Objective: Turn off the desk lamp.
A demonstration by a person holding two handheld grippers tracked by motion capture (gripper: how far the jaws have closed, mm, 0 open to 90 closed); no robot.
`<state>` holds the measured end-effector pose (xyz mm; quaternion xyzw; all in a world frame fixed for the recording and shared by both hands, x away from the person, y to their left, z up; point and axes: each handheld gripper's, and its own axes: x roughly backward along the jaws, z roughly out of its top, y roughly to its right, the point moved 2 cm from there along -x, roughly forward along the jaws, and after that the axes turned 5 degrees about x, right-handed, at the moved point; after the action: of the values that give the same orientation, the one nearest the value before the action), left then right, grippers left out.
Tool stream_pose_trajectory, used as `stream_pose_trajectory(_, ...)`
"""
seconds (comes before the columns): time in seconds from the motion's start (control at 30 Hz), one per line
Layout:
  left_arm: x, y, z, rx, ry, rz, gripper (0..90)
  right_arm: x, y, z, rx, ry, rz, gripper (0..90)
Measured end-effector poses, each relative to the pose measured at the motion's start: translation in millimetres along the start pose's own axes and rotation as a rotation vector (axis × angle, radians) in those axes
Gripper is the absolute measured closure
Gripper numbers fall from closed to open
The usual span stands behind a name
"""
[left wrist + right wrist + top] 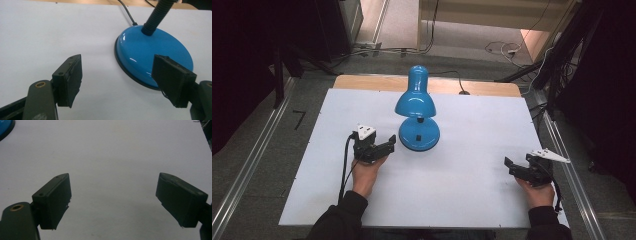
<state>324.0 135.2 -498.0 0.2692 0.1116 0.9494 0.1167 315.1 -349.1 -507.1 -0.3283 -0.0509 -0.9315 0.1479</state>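
Both tools gape empty, left tool [384, 145] just beside the blue lamp [418, 112], right tool [512, 165] well apart.

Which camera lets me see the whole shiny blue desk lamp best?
The high view: it shows the whole shiny blue desk lamp, shade, neck and round base. The left gripper view shows its base and black bendy neck up close. The right gripper view catches a blue sliver at its corner.
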Motion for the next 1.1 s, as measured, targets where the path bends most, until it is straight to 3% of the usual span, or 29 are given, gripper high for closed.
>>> stream_pose_trajectory(0.2,3.8,-3.4,-3.7,-0.015,-0.013,0.013,22.2,1.0,1.0,-0.4,-0.006,0.003,0.001,11.7)
stream_pose_trajectory(0.53,14.3,-6.2,-7.8,-0.01,-0.03,-0.004,18.4,2.1,2.0,-0.8,-0.007,0.005,0.004,11.6)
stream_pose_trajectory(1.1,31.8,-33.4,-8.7,0.012,-0.026,0.038,15.5,2.7,2.1,-0.9,-0.005,0.008,0.002,11.6)
